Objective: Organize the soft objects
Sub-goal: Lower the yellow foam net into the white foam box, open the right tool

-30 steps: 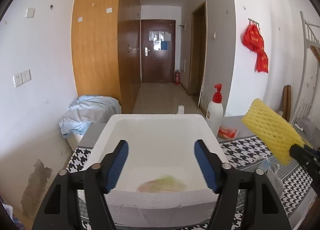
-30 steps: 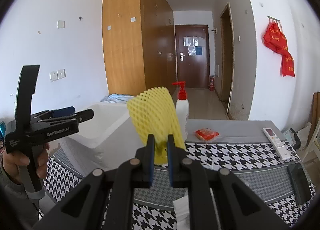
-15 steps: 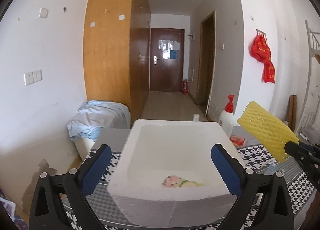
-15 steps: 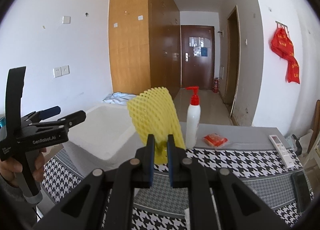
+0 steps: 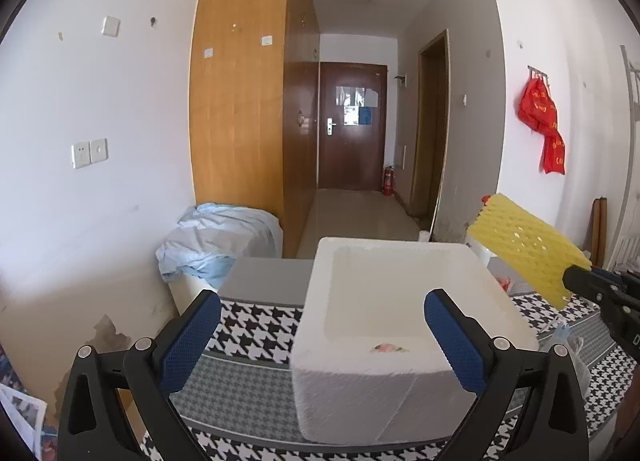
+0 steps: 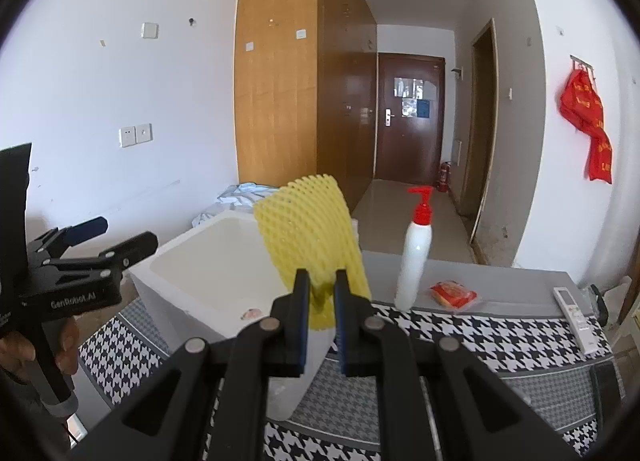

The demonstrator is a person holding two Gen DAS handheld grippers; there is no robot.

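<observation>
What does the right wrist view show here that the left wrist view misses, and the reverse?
Right wrist only: the pump bottle in full, the remote, and the right gripper shut on the yellow foam net. Left wrist only: the left gripper from behind, wide open and empty. Both: the white foam box with a small item inside, the houndstooth cloth, the foam net.

bright daylight, fisheye-warped edges, dark vignette corners
</observation>
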